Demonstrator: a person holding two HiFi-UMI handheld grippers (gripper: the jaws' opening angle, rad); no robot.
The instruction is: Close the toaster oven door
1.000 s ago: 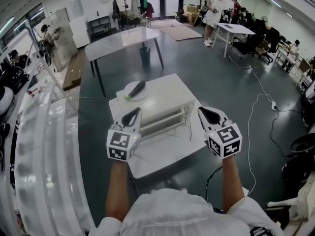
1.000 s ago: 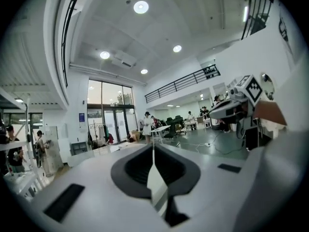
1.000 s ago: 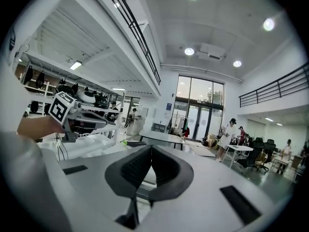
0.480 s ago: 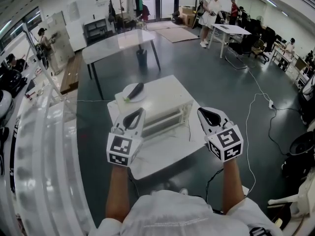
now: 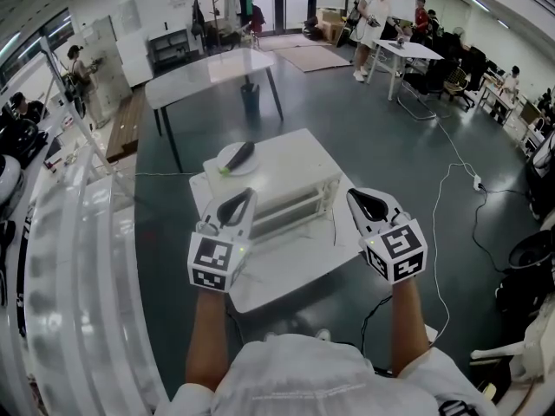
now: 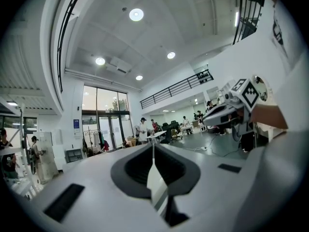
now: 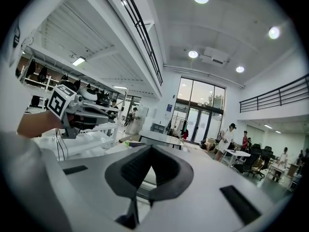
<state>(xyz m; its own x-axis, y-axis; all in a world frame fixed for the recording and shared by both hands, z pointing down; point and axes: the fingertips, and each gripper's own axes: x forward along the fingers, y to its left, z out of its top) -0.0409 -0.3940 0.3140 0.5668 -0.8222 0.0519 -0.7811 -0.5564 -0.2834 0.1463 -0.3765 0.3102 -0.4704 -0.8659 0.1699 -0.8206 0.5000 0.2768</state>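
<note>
Nearest the person, both pairs of tongs hung in the air over the near edge of a low white rectangular table [image 5: 290, 277], neither touching anything. The left tongs [image 5: 236, 204] were pressed together with nothing between them, the jaws meeting along a thin seam in the left gripper view [image 6: 153, 164]. The right tongs [image 5: 364, 202] were likewise shut and empty, as the right gripper view showed [image 7: 150, 164].

Between the two and just beyond them, the white box-shaped toaster oven [image 5: 290, 173] stood on the table, its front turned toward the person, with horizontal rack lines visible there. Whether its door was up or down could not be made out. A thin black cable [image 5: 335, 224] ran down beside the oven's right side. At the oven's far left corner, a round white plate [image 5: 227, 165] carried a dark elongated vegetable [image 5: 242, 154].

Farther off stood a grey-topped table with black legs [image 5: 208, 69], and beyond it, people stood at the back of the hall.
</note>
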